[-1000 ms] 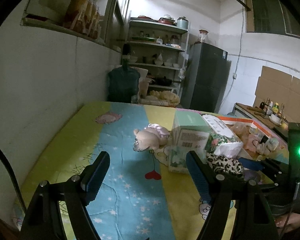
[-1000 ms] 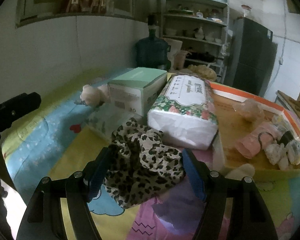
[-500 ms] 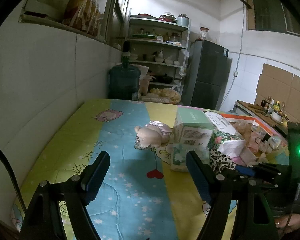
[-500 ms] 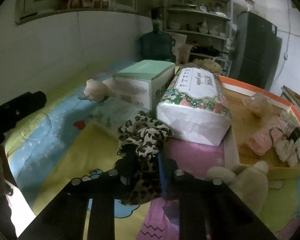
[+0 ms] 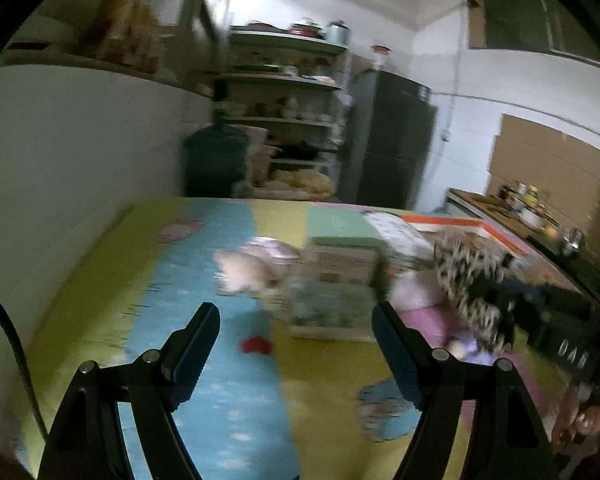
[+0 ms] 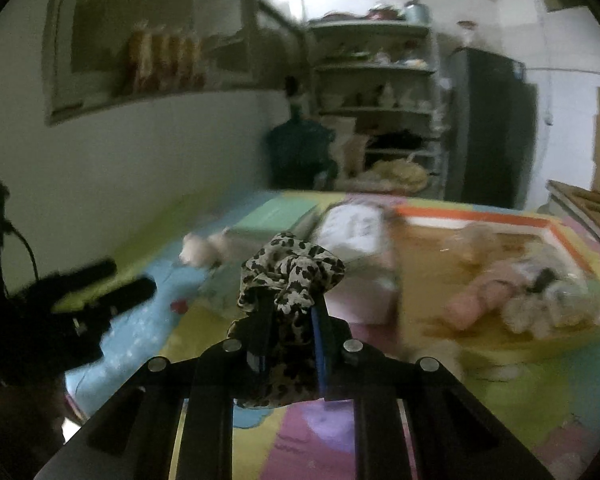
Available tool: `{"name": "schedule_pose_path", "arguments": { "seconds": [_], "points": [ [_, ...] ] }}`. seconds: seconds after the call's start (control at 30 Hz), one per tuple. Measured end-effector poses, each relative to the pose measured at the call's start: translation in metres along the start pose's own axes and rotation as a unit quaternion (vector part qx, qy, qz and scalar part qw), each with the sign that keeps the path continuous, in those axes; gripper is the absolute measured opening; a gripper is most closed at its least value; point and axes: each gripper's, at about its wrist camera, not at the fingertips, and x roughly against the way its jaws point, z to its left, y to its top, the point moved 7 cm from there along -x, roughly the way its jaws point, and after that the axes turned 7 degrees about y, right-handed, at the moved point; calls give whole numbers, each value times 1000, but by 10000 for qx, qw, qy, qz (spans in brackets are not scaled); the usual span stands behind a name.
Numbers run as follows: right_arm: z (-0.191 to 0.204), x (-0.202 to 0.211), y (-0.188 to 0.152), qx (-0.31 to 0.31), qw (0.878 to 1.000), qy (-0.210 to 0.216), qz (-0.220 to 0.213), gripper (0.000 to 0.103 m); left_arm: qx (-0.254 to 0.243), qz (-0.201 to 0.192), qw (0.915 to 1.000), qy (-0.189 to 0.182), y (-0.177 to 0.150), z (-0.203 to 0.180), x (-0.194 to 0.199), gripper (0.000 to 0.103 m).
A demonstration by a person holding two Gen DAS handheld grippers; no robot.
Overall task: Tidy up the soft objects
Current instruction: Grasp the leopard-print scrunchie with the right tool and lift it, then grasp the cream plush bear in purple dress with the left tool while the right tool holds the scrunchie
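Tray [image 6: 476,216] sits right of frame on the mat [image 6: 148,332], soft toys already in it. Right gripper [image 6: 288,312] pinches the leopard scrunchie [image 6: 290,276] at centre, clear of the mat: light, floppy, grip the bunched middle. Left gripper [image 5: 294,332] gapes wide, empty.

The right claw [image 6: 290,320] pinches a leopard-print cloth [image 6: 290,276] above the colourful mat [image 6: 140,332].

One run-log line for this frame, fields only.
right gripper: shut on leopard-print fabric scrunchie, lifted off mat | left gripper: open, empty | orange-rimmed cardboard tray: holds soft items
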Motion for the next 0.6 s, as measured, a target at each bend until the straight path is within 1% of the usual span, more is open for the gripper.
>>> {"name": "schedule_pose_path", "arguments": {
  "seconds": [0.1,0.2,0.23,0.3,0.33,0.4,0.5,0.53,0.6],
  "points": [
    [-26,28,2,-316,9984,-345,-306,17,-215,109,9989,-406,-3,-32,-4,78],
    [-49,51,1,-532,9953,-675,-449,17,-500,268,9937,-964,-8,-71,-8,78],
    [-56,56,-1,-599,9943,-744,-474,17,-653,359,9892,-1261,-10,-90,-11,78],
    [-70,66,-3,-758,9924,-821,-516,17,-927,487,9810,-1630,-14,-113,-15,78],
    [-77,71,-6,-838,9914,-860,-527,17,-1178,600,9740,-1841,-18,-129,-20,78],
    [-85,79,-10,-906,9903,-894,-550,17,-1520,711,9655,-1993,-23,-149,-29,78],
    [-93,87,-15,-988,9893,-905,-580,17,-1781,880,9565,-2136,-27,-169,-39,78],
    [-96,89,-17,-1022,9889,-899,-590,17,-1813,974,9544,-2164,-28,-174,-44,78],
    [-99,91,-19,-1059,9885,-893,-599,17,-1853,1160,9529,-2102,-33,-180,-52,77]
  ]
}}
